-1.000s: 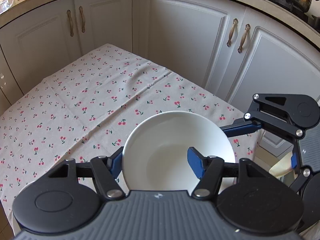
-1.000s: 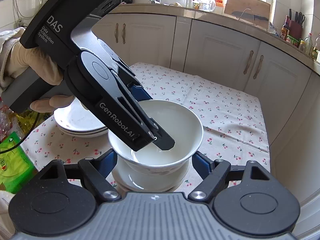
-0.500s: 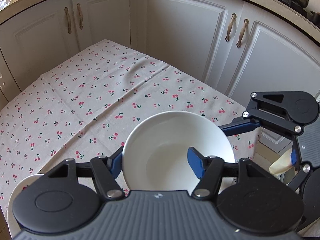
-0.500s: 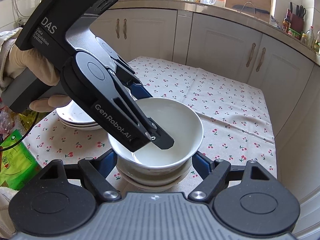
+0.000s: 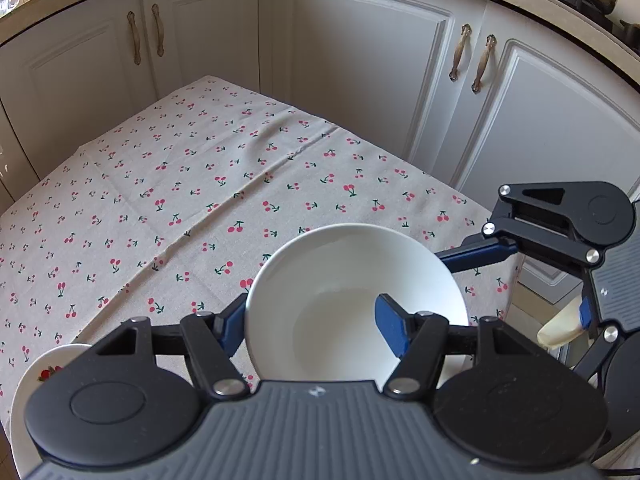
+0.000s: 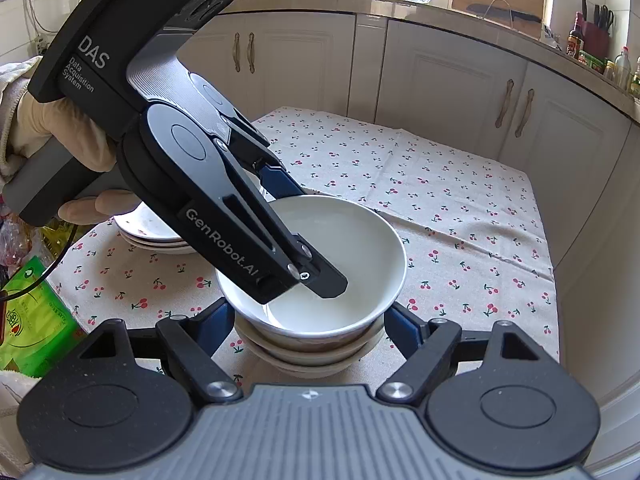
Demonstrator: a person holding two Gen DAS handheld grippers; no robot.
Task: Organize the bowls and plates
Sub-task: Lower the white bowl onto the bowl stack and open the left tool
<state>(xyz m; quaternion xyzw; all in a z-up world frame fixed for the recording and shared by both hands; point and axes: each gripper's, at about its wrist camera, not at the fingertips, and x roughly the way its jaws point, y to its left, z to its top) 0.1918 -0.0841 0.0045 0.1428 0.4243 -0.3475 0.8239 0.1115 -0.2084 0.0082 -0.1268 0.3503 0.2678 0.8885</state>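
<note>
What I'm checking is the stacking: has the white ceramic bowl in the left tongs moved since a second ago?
Yes. In the right wrist view the white ceramic bowl has sunk onto the stack of white bowls beneath it.

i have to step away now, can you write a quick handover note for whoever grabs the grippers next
Left gripper: shut on the rim of the top bowl, one finger inside, one outside.
Right gripper: open, fingers on either side of the bowl stack, not pressing.
Things: the top bowl sits nested in the stack on the cherry tablecloth; a plate stack lies behind the left gripper.
Done: bowls and plates each stacked.
Left: let go of the top bowl and pull both grippers clear.
</note>
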